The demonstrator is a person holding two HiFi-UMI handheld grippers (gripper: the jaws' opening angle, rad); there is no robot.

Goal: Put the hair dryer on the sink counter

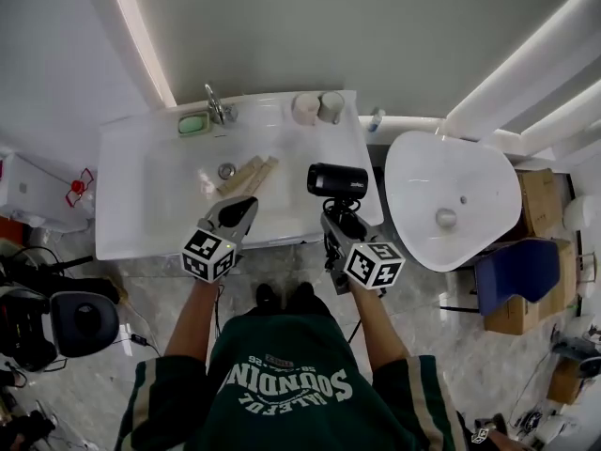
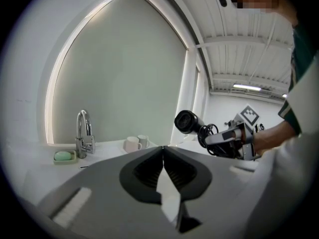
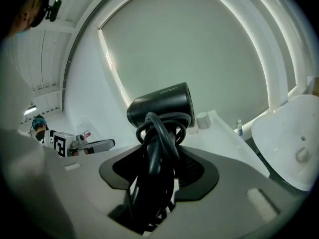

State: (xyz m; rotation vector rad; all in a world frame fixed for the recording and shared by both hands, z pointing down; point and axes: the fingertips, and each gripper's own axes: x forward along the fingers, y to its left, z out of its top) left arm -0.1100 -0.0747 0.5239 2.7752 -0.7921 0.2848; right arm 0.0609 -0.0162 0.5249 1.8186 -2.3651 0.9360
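A black hair dryer with its cord looped round the handle is held upright in my right gripper, whose jaws are shut on the handle and cord. It hangs over the right part of the white sink counter. My left gripper is shut with nothing in it, above the front of the basin.
A tap and a green soap in a dish stand at the counter's back, two cups further right. Wooden pieces lie in the basin. A white round tub stands to the right.
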